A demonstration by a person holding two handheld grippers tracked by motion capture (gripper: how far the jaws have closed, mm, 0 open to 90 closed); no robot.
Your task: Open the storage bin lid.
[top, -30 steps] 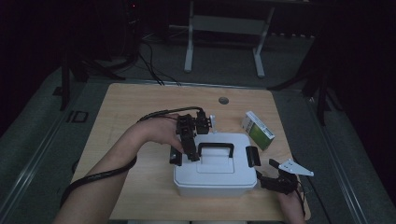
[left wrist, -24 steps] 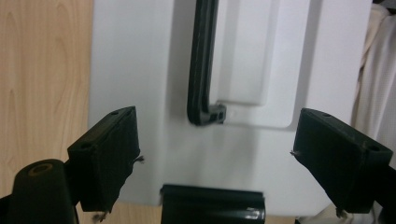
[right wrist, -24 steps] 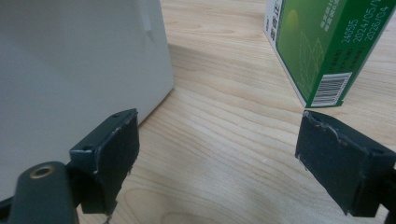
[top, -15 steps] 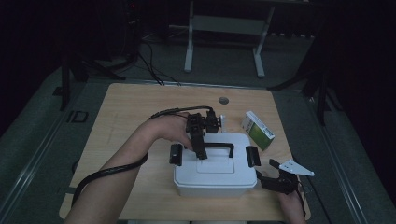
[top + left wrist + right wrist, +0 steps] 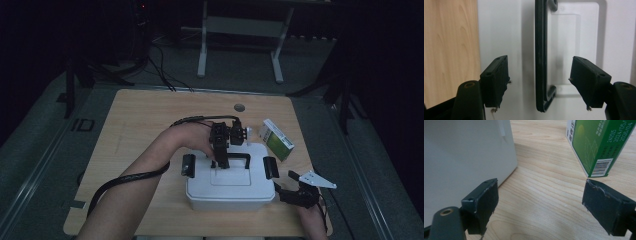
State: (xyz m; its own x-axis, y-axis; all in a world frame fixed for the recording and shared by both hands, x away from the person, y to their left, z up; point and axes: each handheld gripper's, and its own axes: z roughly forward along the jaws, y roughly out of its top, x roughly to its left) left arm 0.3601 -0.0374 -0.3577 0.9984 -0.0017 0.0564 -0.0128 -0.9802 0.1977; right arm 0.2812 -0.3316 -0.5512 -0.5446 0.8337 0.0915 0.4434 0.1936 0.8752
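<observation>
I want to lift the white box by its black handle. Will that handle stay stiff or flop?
The black handle looks like thin rigid plastic, so probably stiff. It lies flat in the lid's recess on end pivots, so it likely swings up when pulled. The white box seems bulky, possibly swaying.

high view: dim, dark surroundings | gripper views: bright, even; soft shadows | near jaws slightly blurred

green carton (image 5: 278, 139) | upright near table's right edge | wooden table (image 5: 140, 120)

Green carton (image 5: 596, 145): top and right side cut off by frame edge in right gripper view. White box's black handle (image 5: 541, 55): upper end cut off in left gripper view.
</observation>
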